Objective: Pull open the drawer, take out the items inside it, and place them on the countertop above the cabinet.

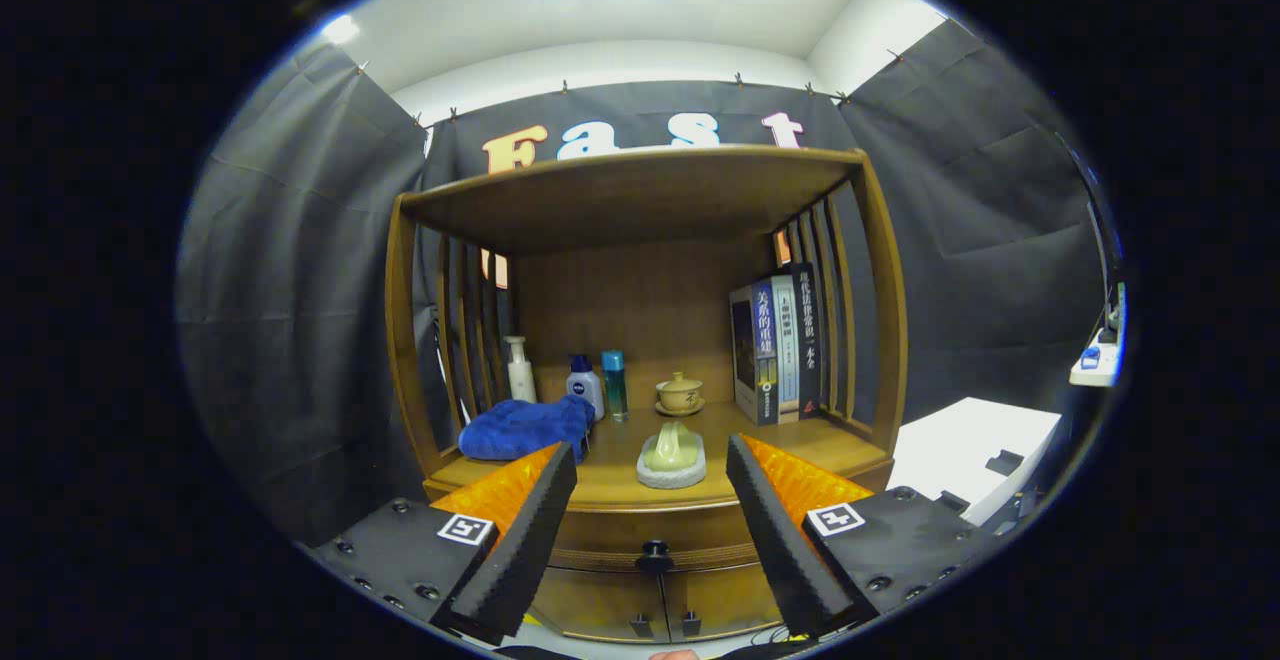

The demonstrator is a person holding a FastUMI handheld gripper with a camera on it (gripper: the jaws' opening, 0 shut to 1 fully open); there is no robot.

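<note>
While spread wide apart with nothing between them, the fingers of the gripper (650, 500) frame a wooden cabinet (650, 340); released, clamping on nothing; closed drawer (655, 540) just ahead, between the fingertips, its dark round knob (655, 552) at 6 o'clock from the countertop's middle; two small cupboard doors (660, 605) below the drawer, handles side by side; countertop (615, 485) above the drawer carrying several things under an upper shelf (630, 195); blue towel (525, 428) bunched at 9 o'clock, beside the left finger's tip; white pump bottle (519, 368) behind it at 10 o'clock; white bottle with blue cap (585, 386) and slim teal bottle (614, 384) standing together at 11 o'clock; lidded tea bowl on a saucer (680, 393) near 12 o'clock toward the back; pale green ornament on a grey stone base (672, 457) at the front centre, just beyond the gap between the fingers; row of upright books (780, 345) at 2 o'clock against the slatted side; white table (975, 445) at 3 o'clock, outside the cabinet; contents of the drawer hidden.
</note>
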